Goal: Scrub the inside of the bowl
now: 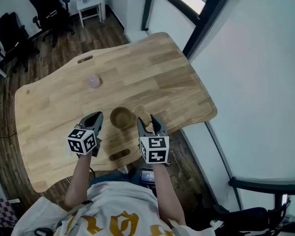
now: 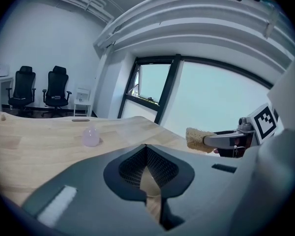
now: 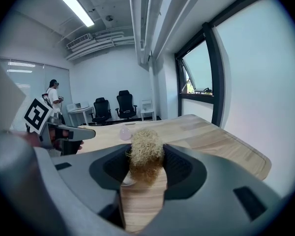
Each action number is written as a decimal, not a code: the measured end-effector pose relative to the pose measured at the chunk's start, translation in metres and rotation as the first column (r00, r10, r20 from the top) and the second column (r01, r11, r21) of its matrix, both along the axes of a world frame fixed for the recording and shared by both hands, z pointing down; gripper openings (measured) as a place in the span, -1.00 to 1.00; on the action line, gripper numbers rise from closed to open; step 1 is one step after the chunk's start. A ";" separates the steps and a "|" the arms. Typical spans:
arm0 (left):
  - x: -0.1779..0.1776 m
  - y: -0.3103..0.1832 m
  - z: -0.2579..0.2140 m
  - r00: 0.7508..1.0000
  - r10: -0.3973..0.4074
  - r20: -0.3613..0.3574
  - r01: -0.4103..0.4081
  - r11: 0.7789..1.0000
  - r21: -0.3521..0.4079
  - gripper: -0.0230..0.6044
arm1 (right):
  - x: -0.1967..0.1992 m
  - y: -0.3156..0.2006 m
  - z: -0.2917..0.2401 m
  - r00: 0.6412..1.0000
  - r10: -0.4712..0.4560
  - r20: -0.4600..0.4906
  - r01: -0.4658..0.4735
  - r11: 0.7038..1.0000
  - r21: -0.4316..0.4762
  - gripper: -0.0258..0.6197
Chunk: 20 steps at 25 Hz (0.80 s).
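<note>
Tan fibrous scrub pad (image 1: 142,113) sat just right of the round brown wooden bowl (image 1: 121,117).
The right gripper (image 3: 146,163) clenched it; the left gripper (image 2: 146,156), jaws together and empty, flanked the bowl's left.

We've got our left gripper (image 2: 146,146) with its dark grey jaws meeting at the tips, and just a thin tan sliver shows between them lower down. Ahead, a small pale pink translucent ball (image 2: 91,137) sits on the light wooden table (image 2: 34,144). Off to the right, the right gripper (image 2: 212,139) clamps a tan fibrous scrubbing pad (image 2: 196,139). Two black office chairs (image 2: 57,86) stand by the far wall.
</note>
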<state>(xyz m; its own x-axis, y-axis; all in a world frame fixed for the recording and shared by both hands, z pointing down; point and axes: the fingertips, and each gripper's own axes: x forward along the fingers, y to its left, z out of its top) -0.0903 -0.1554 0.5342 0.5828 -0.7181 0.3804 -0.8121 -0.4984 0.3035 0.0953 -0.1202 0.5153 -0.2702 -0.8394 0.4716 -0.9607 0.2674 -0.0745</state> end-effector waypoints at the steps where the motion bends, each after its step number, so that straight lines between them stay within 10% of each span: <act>1: 0.000 -0.004 0.003 1.000 0.001 0.000 -0.001 1.000 -0.005 -0.92 | 0.000 -0.003 0.001 1.000 0.001 -0.003 -0.001 1.000 -0.003 -0.35; 20: 0.009 -0.026 0.047 0.999 0.021 0.028 -0.017 0.988 -0.152 -0.92 | -0.010 -0.024 0.041 0.997 -0.077 0.018 0.078 0.992 -0.100 -0.35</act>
